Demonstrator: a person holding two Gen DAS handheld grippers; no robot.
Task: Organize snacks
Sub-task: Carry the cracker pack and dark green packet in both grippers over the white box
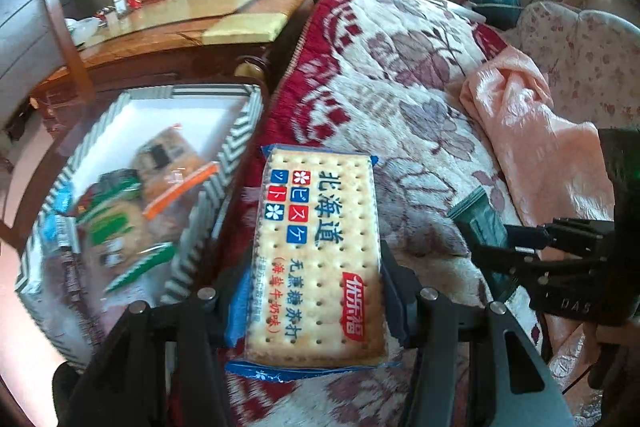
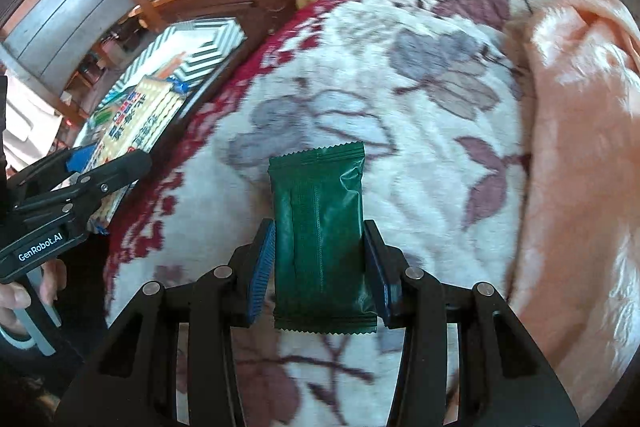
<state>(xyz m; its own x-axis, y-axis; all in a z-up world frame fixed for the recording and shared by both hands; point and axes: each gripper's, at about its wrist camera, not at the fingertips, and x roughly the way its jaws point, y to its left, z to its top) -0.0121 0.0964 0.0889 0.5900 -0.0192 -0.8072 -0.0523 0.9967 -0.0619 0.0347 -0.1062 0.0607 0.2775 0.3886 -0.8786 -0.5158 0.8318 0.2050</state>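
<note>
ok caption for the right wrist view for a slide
Right gripper shut on a green snack packet above a floral blanket.

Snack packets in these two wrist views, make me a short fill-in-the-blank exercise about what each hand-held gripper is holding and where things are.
1. The left hand-held gripper is shut on a cracker packet with a ____ wrapper edge.
2. The right hand-held gripper is shut on a plain dark ____ packet.
3. The striped box already holds several ____.
4. Under the dark packet lies a ____-patterned blanket.

Missing words: blue; green; snacks; floral
</note>
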